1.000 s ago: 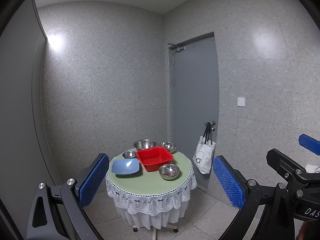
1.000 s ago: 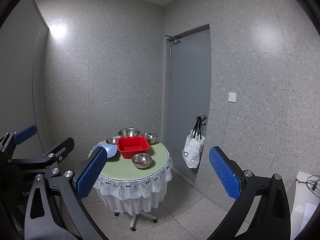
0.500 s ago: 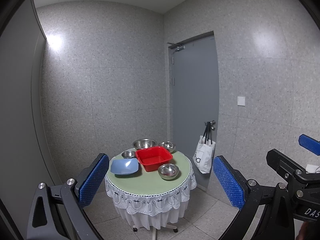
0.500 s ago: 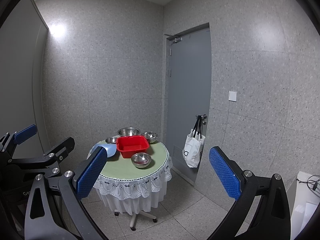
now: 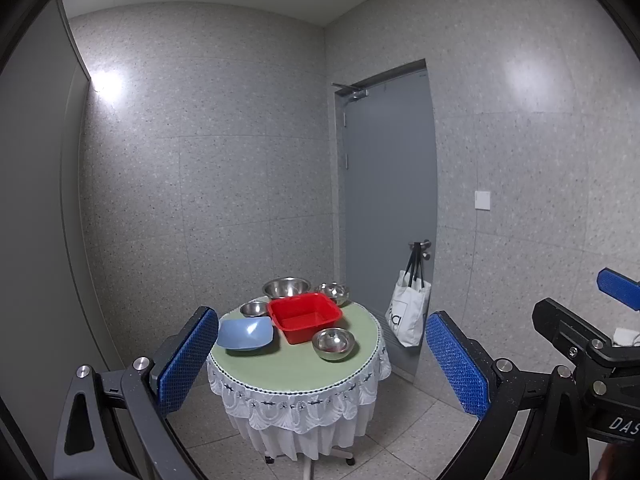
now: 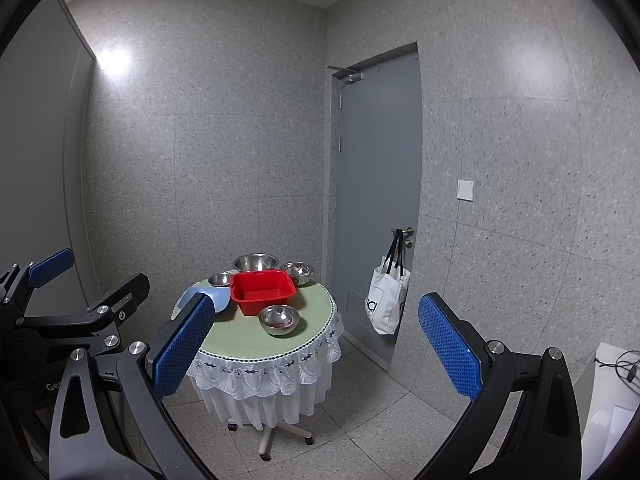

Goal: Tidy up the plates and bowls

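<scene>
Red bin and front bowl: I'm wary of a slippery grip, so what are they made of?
Red bin: probably plastic, uniform opaque colour with a soft sheen. Front bowl: looks like polished steel, silvery with mirror-like reflections inside.

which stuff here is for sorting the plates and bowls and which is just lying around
For the job: red tub, blue dish, four steel bowls: near, large back, back right, small left.
Not part of it: tote bag hanging on the door handle, wall switch.

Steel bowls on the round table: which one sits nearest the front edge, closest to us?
The round steel bowl standing alone in front of the red square plastic tub. The other three steel bowls sit behind or beside the tub, toward the wall.
</scene>
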Demonstrator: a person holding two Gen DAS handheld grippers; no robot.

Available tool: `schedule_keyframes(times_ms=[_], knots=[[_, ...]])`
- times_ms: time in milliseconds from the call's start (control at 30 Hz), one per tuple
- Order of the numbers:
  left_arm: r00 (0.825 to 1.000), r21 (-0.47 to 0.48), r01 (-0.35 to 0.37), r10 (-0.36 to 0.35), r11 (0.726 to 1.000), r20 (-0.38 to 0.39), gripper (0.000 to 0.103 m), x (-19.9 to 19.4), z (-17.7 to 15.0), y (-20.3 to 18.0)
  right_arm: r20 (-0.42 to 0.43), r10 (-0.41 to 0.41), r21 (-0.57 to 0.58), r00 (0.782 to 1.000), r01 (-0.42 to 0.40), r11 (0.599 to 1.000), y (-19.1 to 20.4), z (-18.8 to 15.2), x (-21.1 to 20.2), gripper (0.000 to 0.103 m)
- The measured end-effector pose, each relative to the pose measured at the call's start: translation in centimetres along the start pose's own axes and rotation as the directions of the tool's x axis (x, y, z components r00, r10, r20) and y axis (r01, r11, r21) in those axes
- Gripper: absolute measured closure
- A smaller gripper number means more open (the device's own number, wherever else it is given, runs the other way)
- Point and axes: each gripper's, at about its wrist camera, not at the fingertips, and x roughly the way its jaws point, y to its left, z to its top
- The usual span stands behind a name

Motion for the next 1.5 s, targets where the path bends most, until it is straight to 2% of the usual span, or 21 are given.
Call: schedule_keyframes(times_ms=[433, 733, 967, 1100, 1267, 1367, 1500], knots=[[1.0, -0.007, -0.008, 0.008, 1.0, -0.023, 0.001, 1.5, -0.4, -0.6, -0.021, 0.018, -0.008, 1.0, -0.019, 1.0, -2.7, 0.0, 2.4, 0.0], [0.995, 0.005, -0.038, 0.039, 0.999, -0.097, 0.001, 6.2, -0.8, 0.5, -0.084, 0.059, 0.005, 0.995, -0.058, 0.998, -2.7, -1.2, 7.5, 0.0], [0.977, 0.025, -0.056, 0.059, 0.998, -0.205, 0.001, 15.2, -0.6, 4.1, -0.174, 0.1, 0.017, 0.98, -0.099, 0.995, -0.4, -2.7, 16.1, 0.0], [0.964, 0.037, -0.047, 0.055, 0.998, -0.26, 0.001, 21.5, 1.1, 6.4, -0.216, 0.108, 0.028, 0.97, -0.105, 0.994, 1.9, -3.2, 21.8, 0.0], [0.957, 0.054, -0.04, 0.054, 0.998, -0.286, 0.001, 29.8, 3.6, 11.1, -0.256, 0.103, 0.034, 0.961, -0.097, 0.995, 4.9, -2.9, 29.0, 0.0], [0.958, 0.034, -0.056, 0.064, 0.998, -0.281, 0.001, 34.7, 4.9, 14.4, -0.27, 0.098, 0.059, 0.958, -0.085, 0.995, 6.2, -2.8, 33.2, 0.0], [0.95, 0.0, -0.066, 0.063, 0.998, -0.305, 0.001, 40.5, 5.8, 17.5, -0.304, 0.109, 0.071, 0.946, -0.091, 0.993, 7.4, -2.7, 38.5, 0.0]])
